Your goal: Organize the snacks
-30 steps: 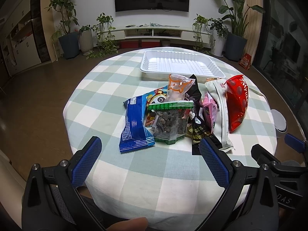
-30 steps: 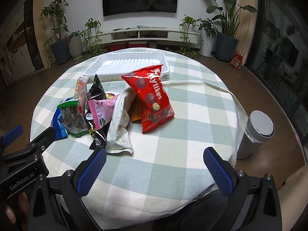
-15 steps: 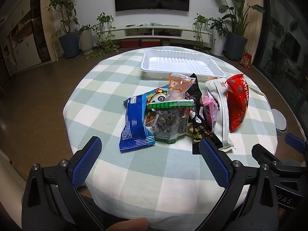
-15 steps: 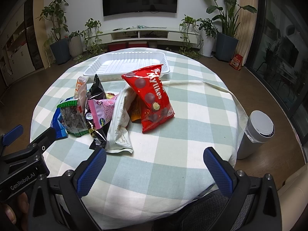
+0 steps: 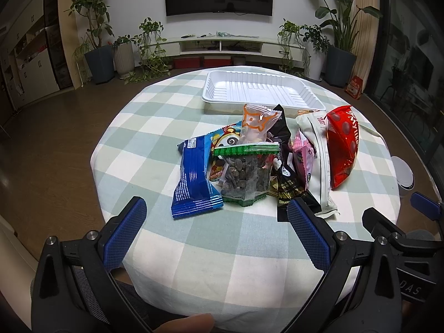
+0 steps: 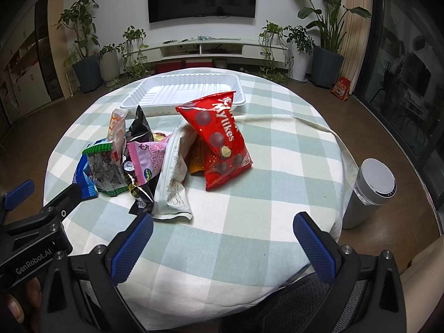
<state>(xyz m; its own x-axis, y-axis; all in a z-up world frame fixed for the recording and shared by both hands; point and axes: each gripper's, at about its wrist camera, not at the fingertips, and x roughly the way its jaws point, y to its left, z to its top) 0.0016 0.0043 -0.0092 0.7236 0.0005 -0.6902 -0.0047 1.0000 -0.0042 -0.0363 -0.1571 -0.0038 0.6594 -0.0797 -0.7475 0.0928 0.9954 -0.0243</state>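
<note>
Right now your left gripper [image 5: 216,229] hovers over the near edge of the table [image 5: 249,249], its blue pads spread wide with nothing between them. Your right gripper [image 6: 222,242] is likewise wide apart and empty, low over the near right part of the checked cloth.

Your snacks sit in one loose heap at mid-table. On the heap's left lies the blue pack [image 5: 194,177], flat, with the clear green-topped bag [image 5: 245,174] leaning against it. Behind those stands the orange-print pouch [image 5: 256,123]. A black pack [image 5: 285,183] and a pink pack [image 5: 302,158] are wedged in the middle. The white pouch [image 6: 174,177] leans on the red bag [image 6: 222,141], which is propped up at the heap's right side.

Just beyond the heap lies the white tray [image 5: 258,90], empty. A grey canister [image 6: 369,194] stands on the floor to the table's right.
</note>
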